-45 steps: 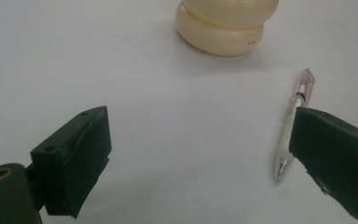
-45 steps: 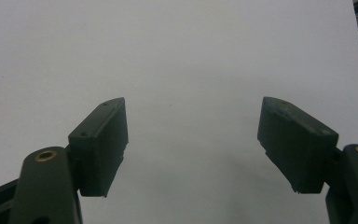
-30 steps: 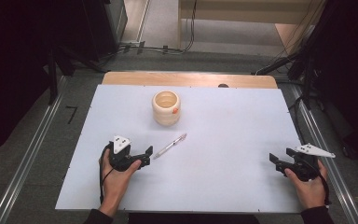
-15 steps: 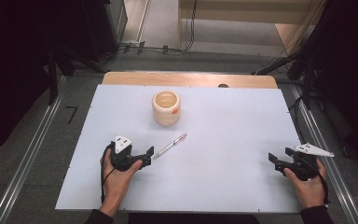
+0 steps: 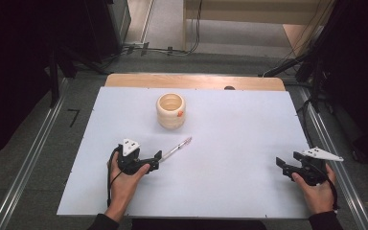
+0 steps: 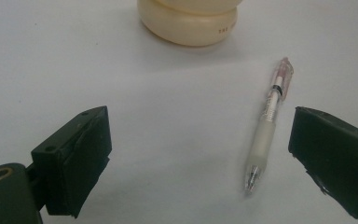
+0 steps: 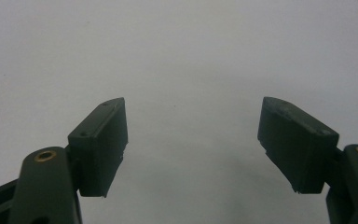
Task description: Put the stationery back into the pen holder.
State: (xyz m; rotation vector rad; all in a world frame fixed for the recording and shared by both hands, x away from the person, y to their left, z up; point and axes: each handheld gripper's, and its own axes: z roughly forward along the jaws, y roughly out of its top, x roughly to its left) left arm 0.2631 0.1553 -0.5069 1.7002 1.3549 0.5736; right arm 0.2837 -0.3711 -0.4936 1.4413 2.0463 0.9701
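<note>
Lying flat on the white table (image 5: 230,124), near-left of centre: a clear retractable pen (image 5: 176,148) with a pink far end, slanted from near-left to far-right, tip toward the near side. Hovering at the pen's near tip: left gripper (image 5: 156,157), held in the person's left hand (image 5: 123,179), jaws spread wide and gripping nothing. Seen along the left gripper view: pen (image 6: 266,127) between the two black jaws, closer to the right one, touching neither; tip pointing near. Standing upright beyond the pen, toward the far side: a cream ribbed cup (image 5: 171,110) with a small orange mark, well apart from the gripper. Resting at the near-right edge of the table: right gripper (image 5: 283,164) in the right hand (image 5: 317,190), jaws likewise spread, bare white surface between them, well apart from pen and cup.
</note>
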